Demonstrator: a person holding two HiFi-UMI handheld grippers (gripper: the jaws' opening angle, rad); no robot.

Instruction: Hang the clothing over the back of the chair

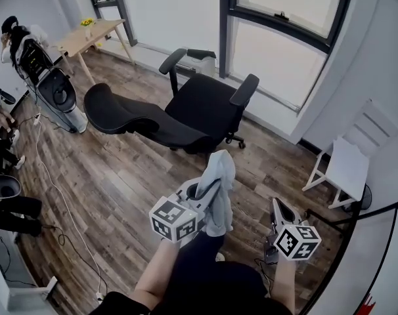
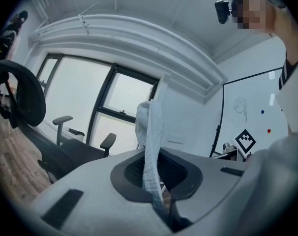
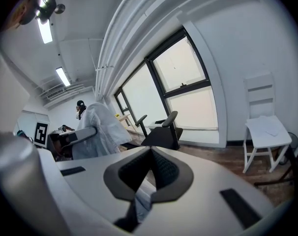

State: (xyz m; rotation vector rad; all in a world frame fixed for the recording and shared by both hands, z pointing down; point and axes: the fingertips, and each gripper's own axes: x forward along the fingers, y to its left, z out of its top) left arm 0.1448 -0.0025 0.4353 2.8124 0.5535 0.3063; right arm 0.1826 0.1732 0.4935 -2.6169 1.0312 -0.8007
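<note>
Left gripper (image 2: 156, 156) has its jaws closed on the clothing (image 2: 150, 127), a pale grey-white piece of thin cloth. In the left gripper view a narrow band of this cloth goes between the two dark pads and stands up above them, and there it becomes wider. In the head view the same clothing (image 1: 220, 182) is bunched over the front of the left gripper (image 1: 200, 190) and hangs down at its right side, above the wooden floor (image 1: 120, 176).

The right gripper (image 3: 150, 154) has its jaws together at the tips. Lower in the narrow gap a small pale patch shows, and I cannot tell what it is. In the head view the right gripper (image 1: 278, 205) is to the right of the clothing and apart from it, and nothing hangs from it.

The black office chair (image 1: 205, 107) stands in front of both grippers, near the window. Its back (image 1: 130, 117) is leaned far down and points to the left of the picture. The clothing is in front of the seat and is not on the chair; the back is bare.

A white chair (image 1: 347, 166) stands by the wall at the right. A small wooden table (image 1: 87, 37) is in the far left corner.
</note>
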